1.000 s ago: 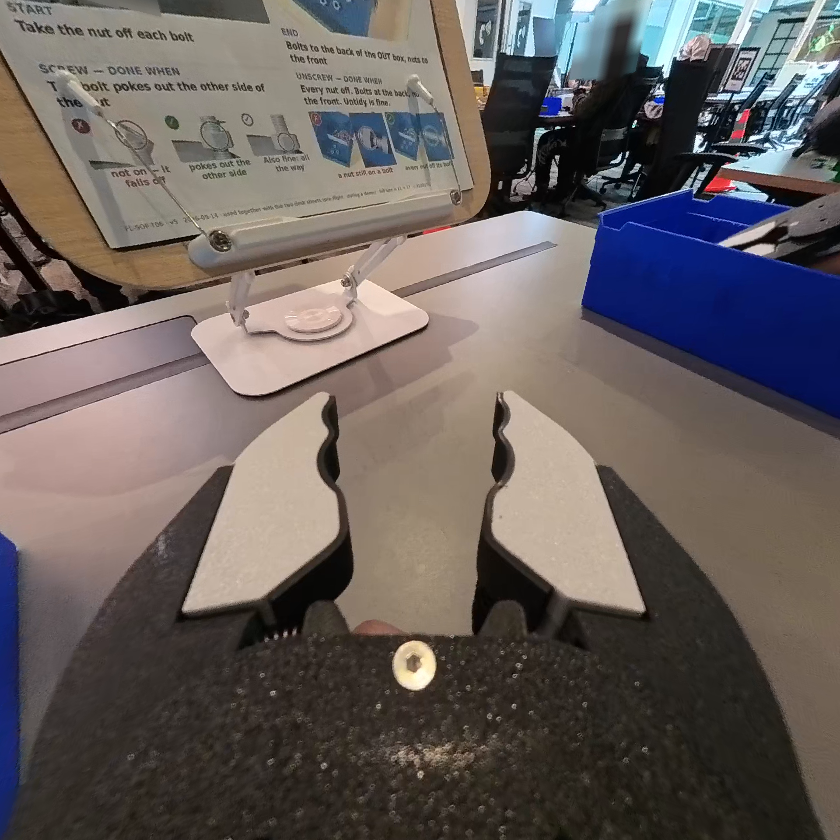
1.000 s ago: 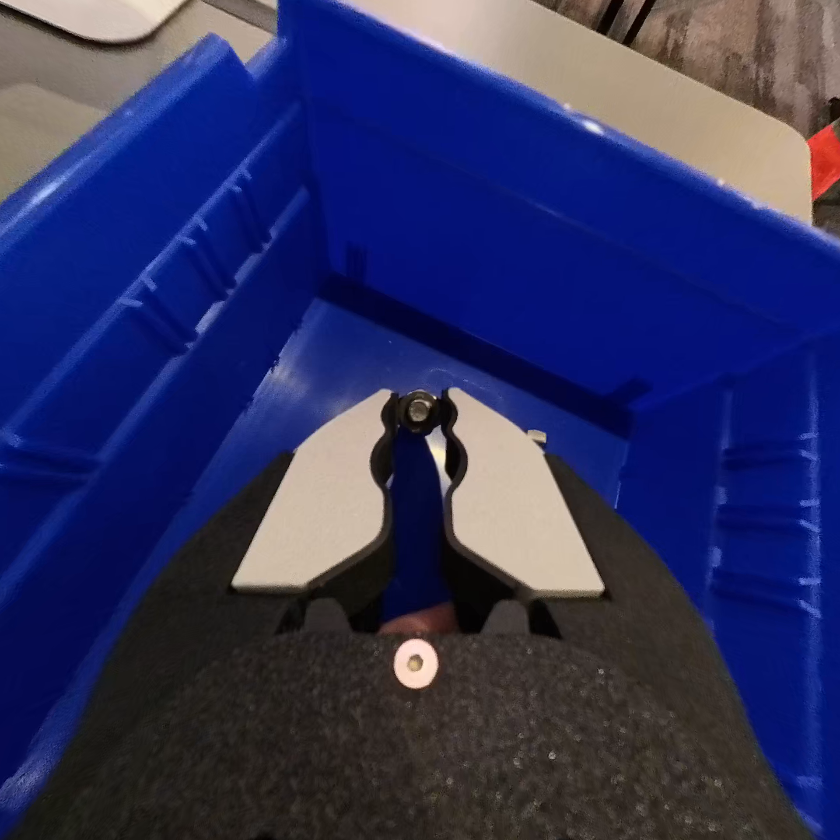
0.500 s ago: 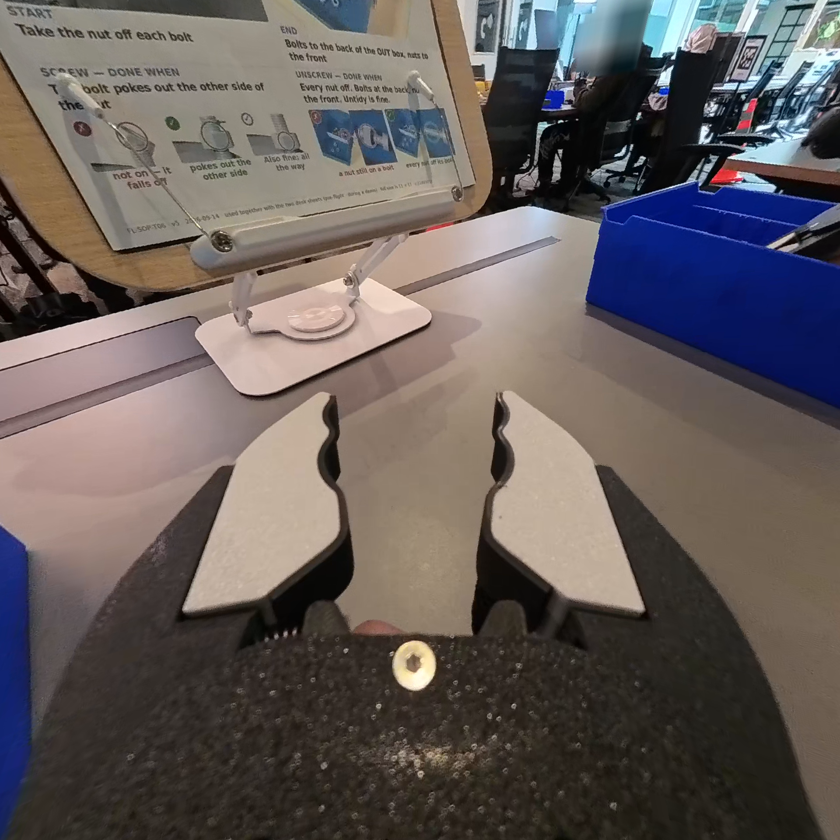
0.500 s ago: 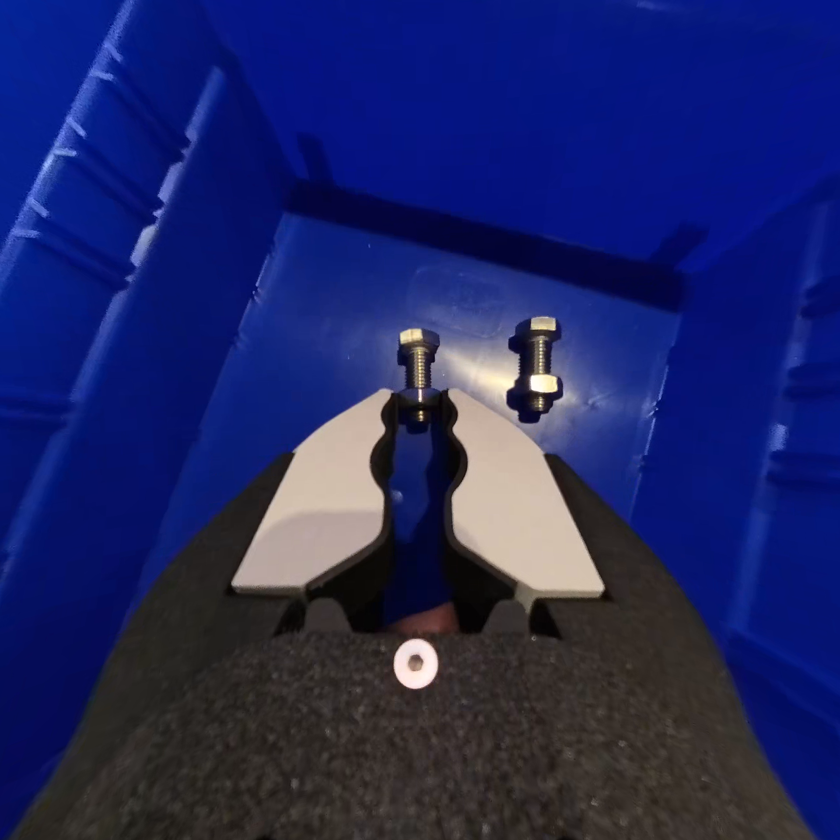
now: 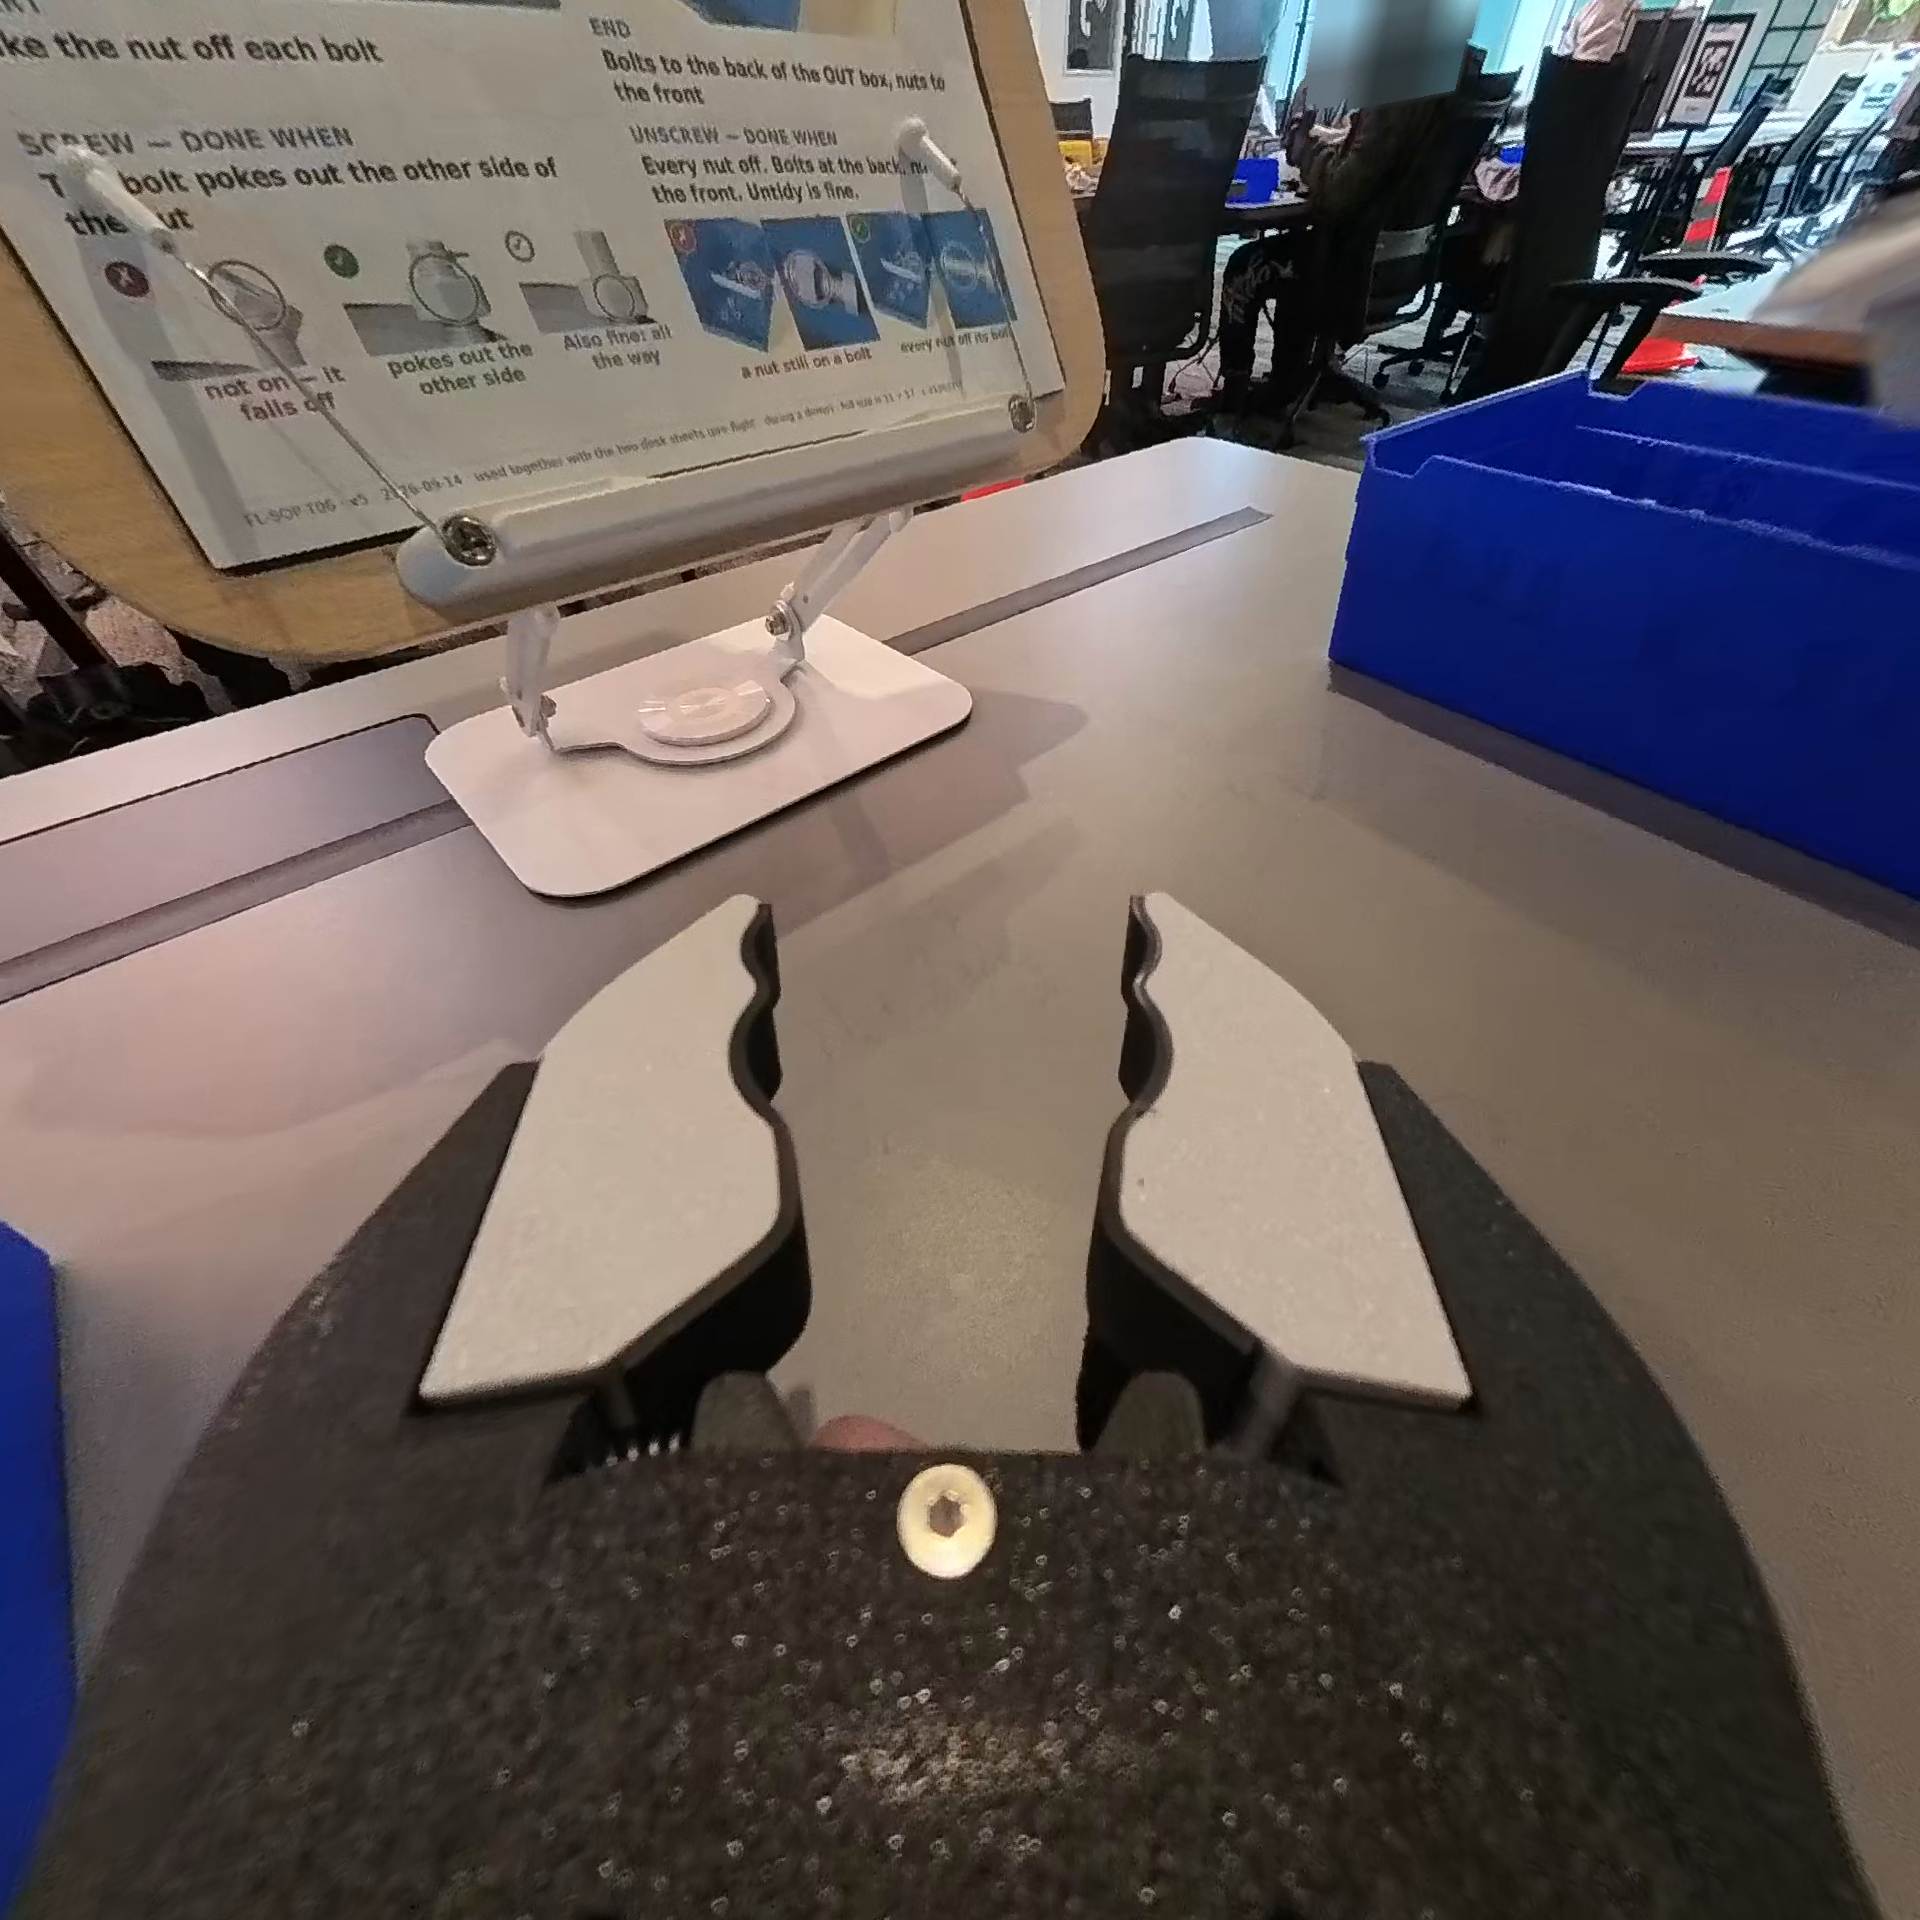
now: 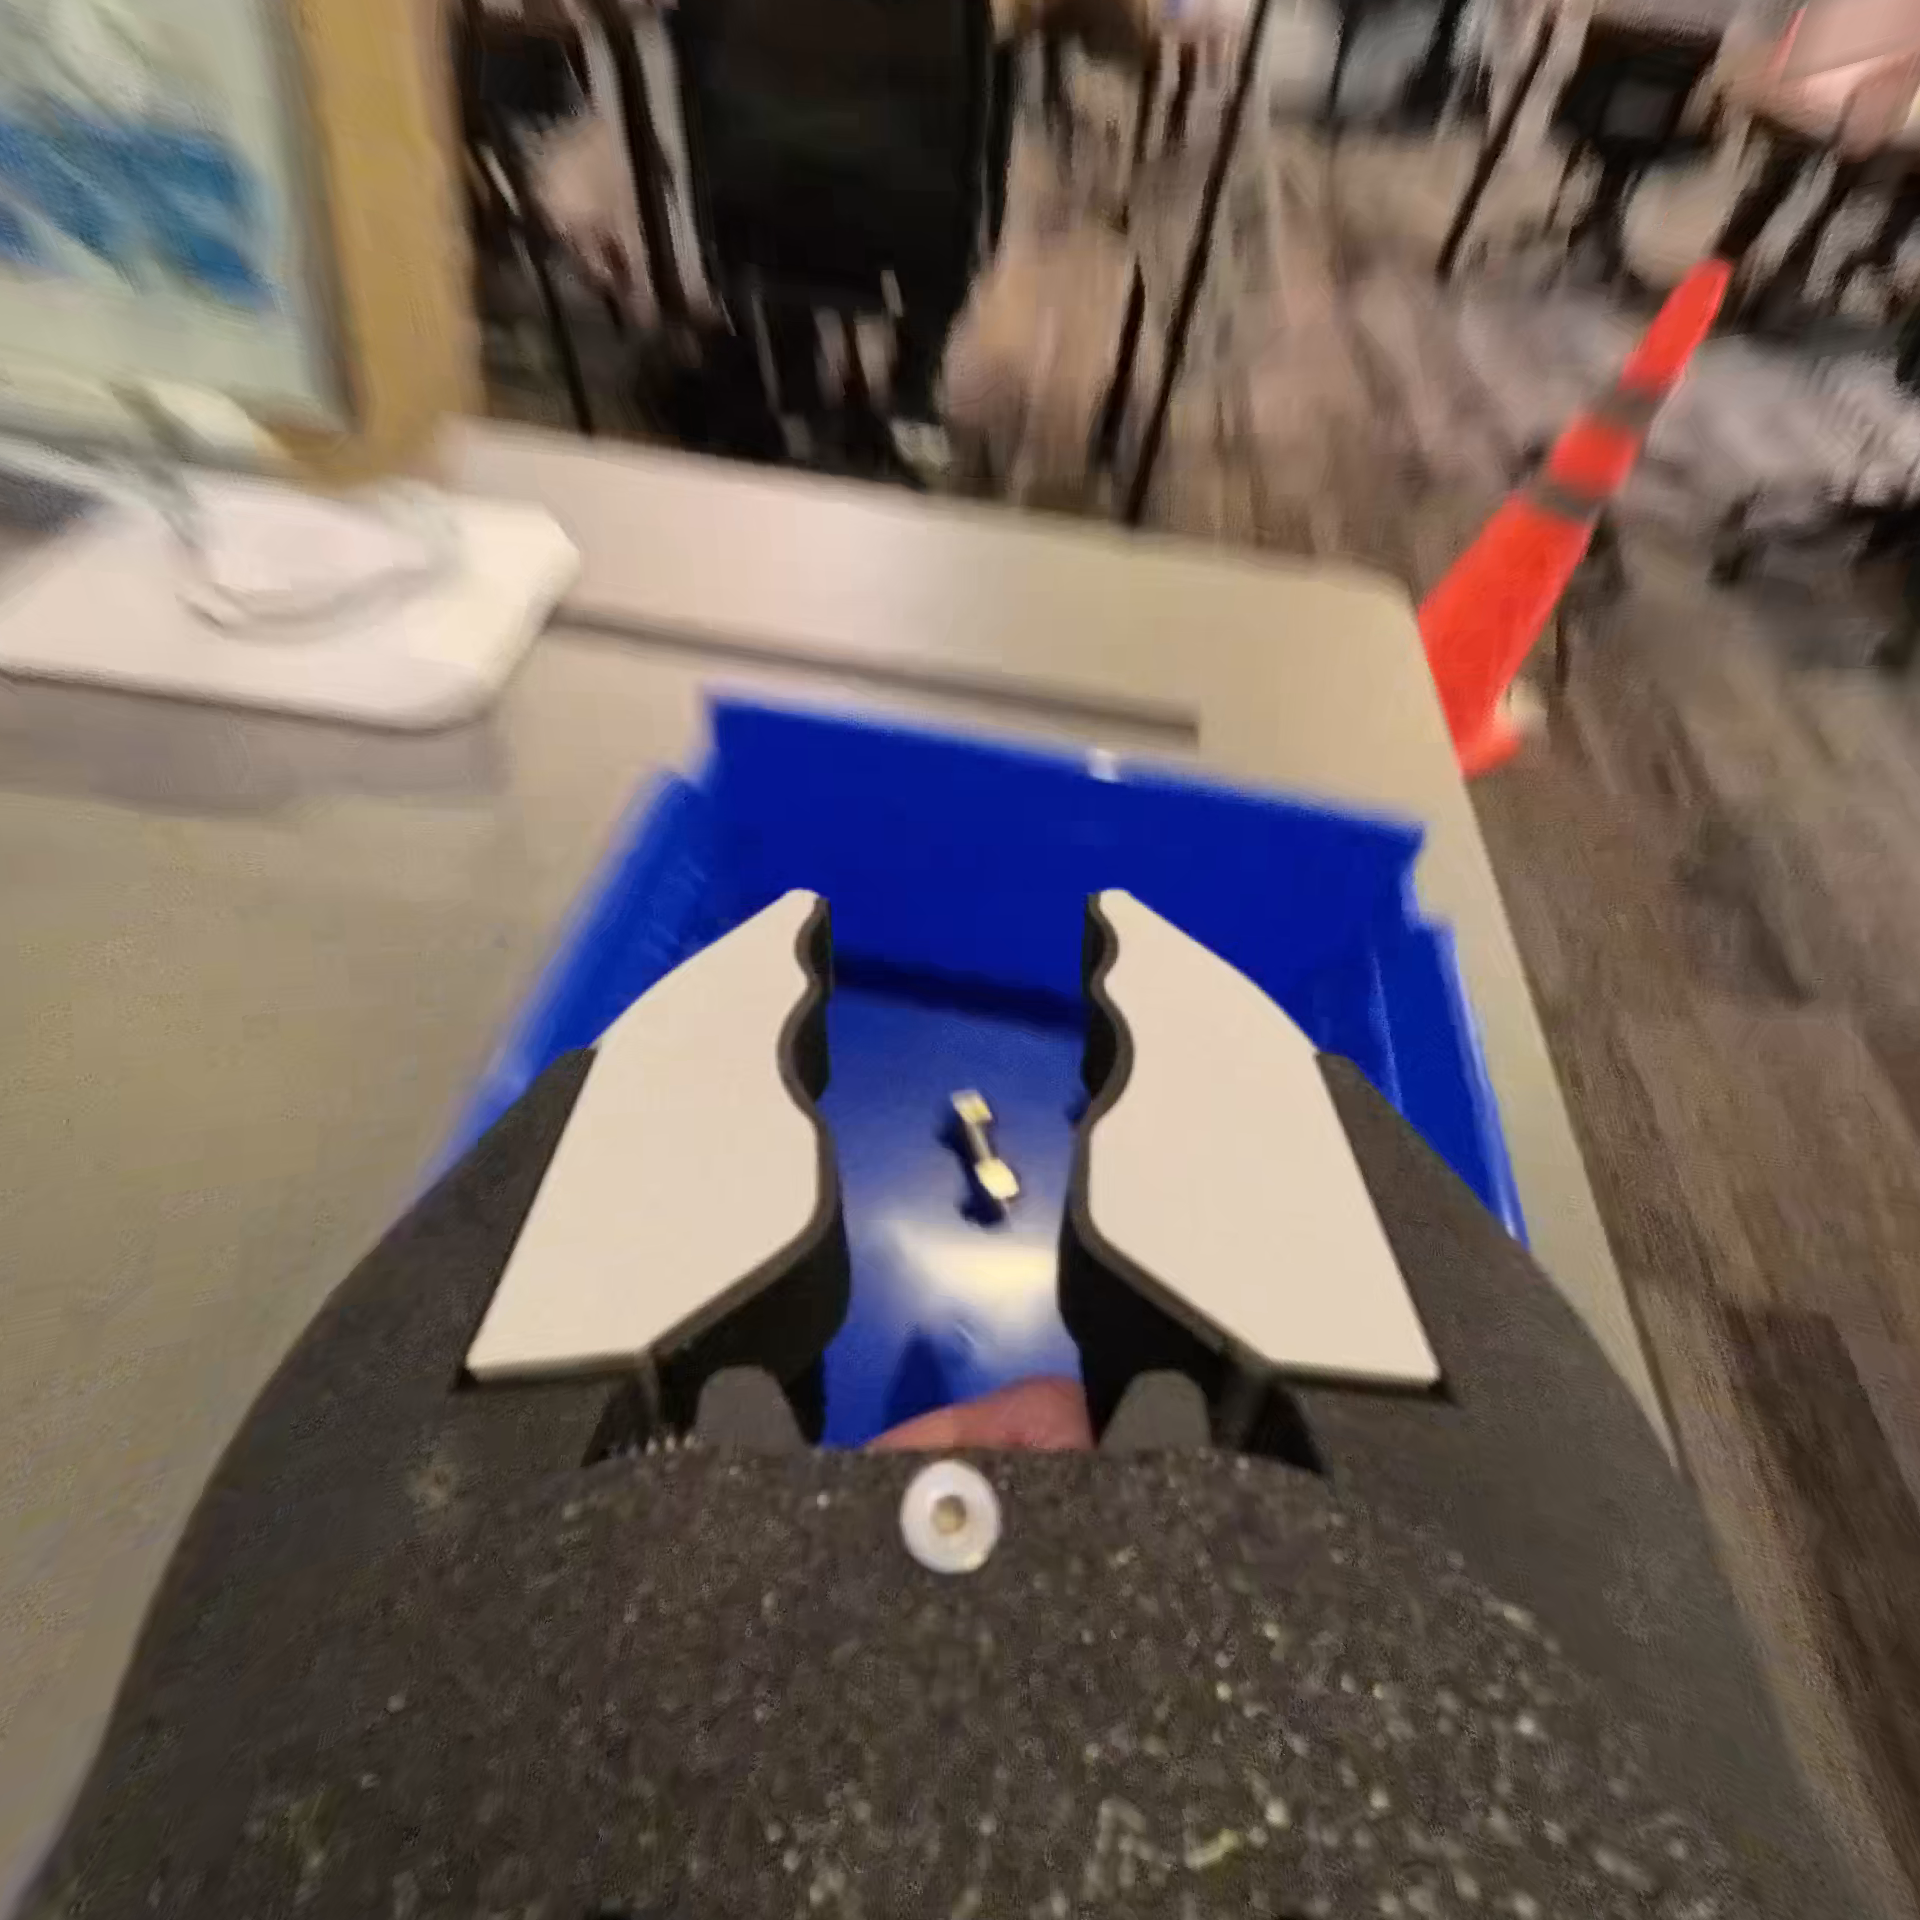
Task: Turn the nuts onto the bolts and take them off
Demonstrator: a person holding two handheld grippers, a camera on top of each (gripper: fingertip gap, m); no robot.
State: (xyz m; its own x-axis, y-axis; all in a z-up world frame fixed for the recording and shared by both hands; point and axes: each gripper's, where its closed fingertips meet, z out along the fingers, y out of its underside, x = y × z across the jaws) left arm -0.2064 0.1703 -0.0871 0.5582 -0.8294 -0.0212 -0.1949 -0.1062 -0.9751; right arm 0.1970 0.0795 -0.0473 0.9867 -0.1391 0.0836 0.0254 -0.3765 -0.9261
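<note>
The right tool (image 6: 956,935) is wide and holds nothing. It hangs above the blue bin (image 6: 1060,831), looking down into it. On the bin floor lies 1 bolt (image 6: 982,1158) with a nut on it, seen between the 2 fingers. The picture is blurry, so I cannot tell if more bolts lie there. The bolt is well below the tool and not touching it. I think the bin is where bolts wait, so they do not roll off the bench (image 6: 239,987).

The left tool (image 5: 948,935) is wide too and holds nothing. It sits low over the bare bench, near the middle. I think it waits here, ready to help turn a nut.

Far on the left is a paper sheet on a white stand (image 5: 707,748). The bin is far on the right in this view. A bit of another blue thing (image 5: 26,1507) shows at the near left edge.

The bin walls are tall, so a tool must go in from the top. The bench between the stand and the bin has lots of open room. An orange cone (image 6: 1558,499) stands on the floor past the bench.
</note>
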